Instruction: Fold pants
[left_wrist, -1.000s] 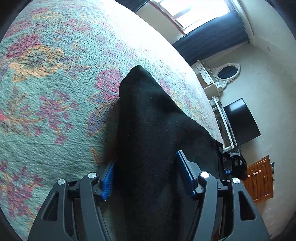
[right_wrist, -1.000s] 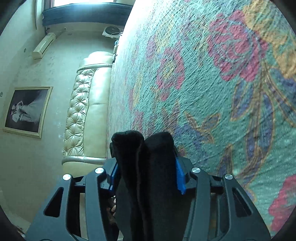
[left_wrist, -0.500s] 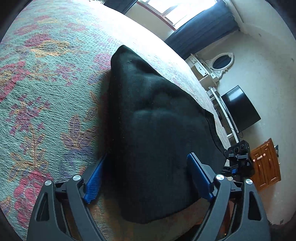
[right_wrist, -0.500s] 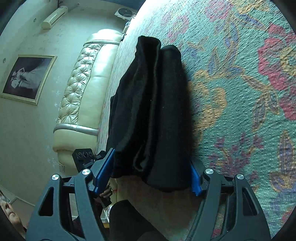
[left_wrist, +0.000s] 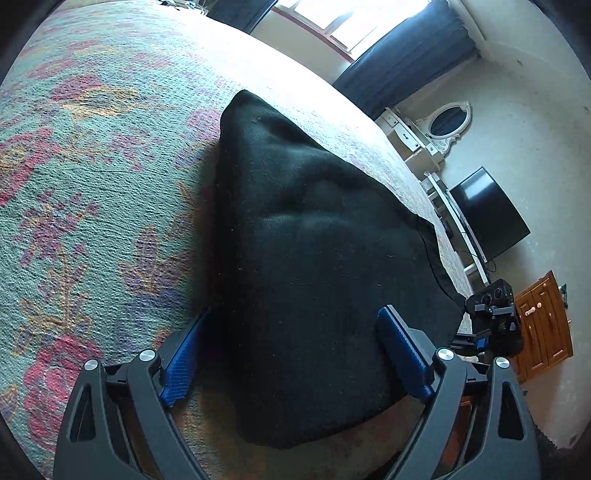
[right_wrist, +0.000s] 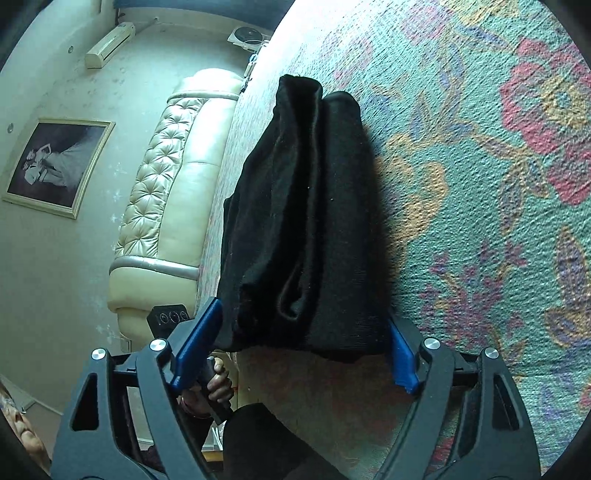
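One pants (left_wrist: 317, 266), black, folded into a thick stack. Two grippers. One bed (left_wrist: 92, 192) with a floral cover carries the stack.

Left gripper (left_wrist: 295, 354): jaws spread wide, holding nothing. The stack's near end lies between the blue pads (left_wrist: 402, 354); whether the pads touch cloth cannot be told. The stack runs away from the gripper toward the bed's far edge, narrowing to a rounded end.

Right gripper (right_wrist: 299, 347): also wide open, empty. The pants (right_wrist: 306, 221) sit between and just beyond its fingers, by the bed's left edge near the headboard (right_wrist: 166, 192). Two rolled layers show at the far end.

Hidden: the stack's underside and inner folds; black cloth gives little detail. The right gripper shows small in the left view (left_wrist: 493, 317); a hand (right_wrist: 218, 384) is partly covered behind the right gripper's left finger.
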